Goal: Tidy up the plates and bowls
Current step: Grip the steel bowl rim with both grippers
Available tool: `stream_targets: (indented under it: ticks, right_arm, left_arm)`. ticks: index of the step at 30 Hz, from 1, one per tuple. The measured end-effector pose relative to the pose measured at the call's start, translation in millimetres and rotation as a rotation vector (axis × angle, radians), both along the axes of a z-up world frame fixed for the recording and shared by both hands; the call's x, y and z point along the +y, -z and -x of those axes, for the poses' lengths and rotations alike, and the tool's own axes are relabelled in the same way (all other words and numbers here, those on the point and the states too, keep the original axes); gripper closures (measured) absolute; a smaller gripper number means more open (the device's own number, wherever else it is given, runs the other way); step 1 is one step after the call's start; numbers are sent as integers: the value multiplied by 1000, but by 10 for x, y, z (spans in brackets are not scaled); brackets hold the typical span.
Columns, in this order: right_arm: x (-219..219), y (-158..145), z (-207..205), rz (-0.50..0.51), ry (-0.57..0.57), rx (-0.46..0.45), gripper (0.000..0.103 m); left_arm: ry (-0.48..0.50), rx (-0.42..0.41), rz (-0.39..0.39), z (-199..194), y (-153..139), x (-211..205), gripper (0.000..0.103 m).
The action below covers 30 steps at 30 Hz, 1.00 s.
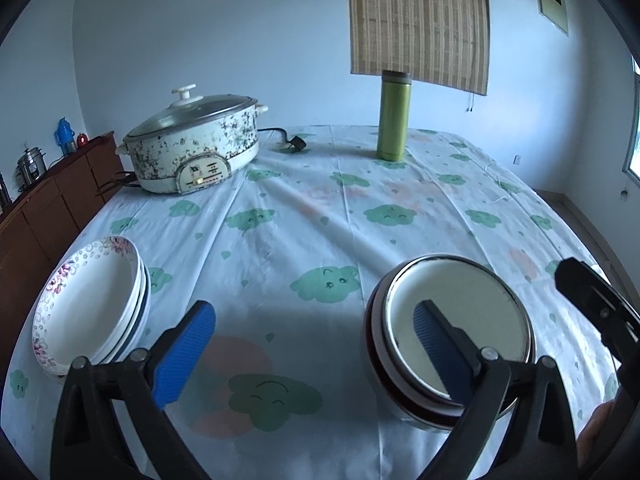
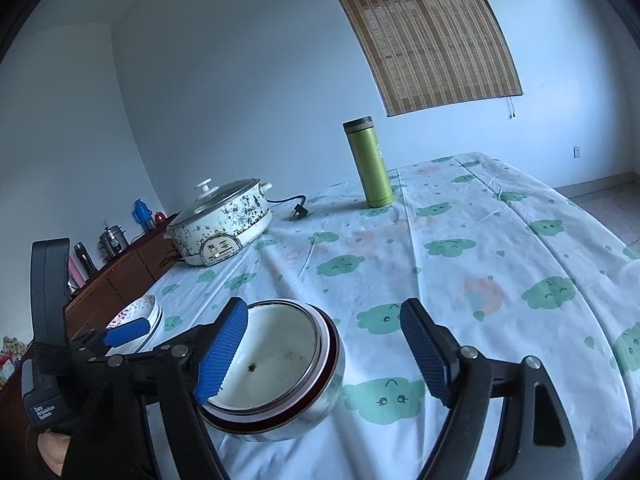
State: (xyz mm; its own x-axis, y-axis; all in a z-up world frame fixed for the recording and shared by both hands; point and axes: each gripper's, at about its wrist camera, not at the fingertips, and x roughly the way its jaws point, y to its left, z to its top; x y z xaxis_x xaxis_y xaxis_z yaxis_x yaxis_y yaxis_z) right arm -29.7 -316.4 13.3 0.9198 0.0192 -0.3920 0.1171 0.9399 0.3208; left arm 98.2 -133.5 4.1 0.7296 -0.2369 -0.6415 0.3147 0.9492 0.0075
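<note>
My left gripper (image 1: 316,356) and my right gripper (image 2: 322,354) are matt black plastic with ridged blue rubbery pads (image 2: 222,350), and below them the bowl (image 2: 276,364) looks glossy and white inside, with a shiny metal rim and a smooth dark red band under it. The stacked plates (image 1: 90,300) look like glazed ceramic, smooth and white with a printed floral edge, and the tablecloth (image 1: 360,208) is thin matt cloth, creased and faintly stained. Farther off, the cooker (image 1: 196,146) has a speckled glossy body and a glass lid, the flask (image 1: 394,116) a satin green metal finish, the blind (image 1: 420,20) woven slats, and the cabinet (image 1: 48,208) dull brown wood.
</note>
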Motion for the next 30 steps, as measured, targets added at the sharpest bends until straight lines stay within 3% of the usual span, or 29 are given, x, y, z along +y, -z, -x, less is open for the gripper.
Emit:
stream_targets:
  ticks: [8,16,21,30]
  right_arm:
    - [-210,121,39,-124,-16,113,22]
    - [-307,185,69,-223,-60,115,22]
    - [-232,162,94,-208,-75,95,22]
    - [-254,211,55,-269,-90,117,22]
  left_arm:
    - [34,53,75,-26,-1,88,0]
    - [39,139,178,-161,55,207,0]
    - [60,159,147,-150,91,134,0]
    - [107,171,162,-119,12,65,0]
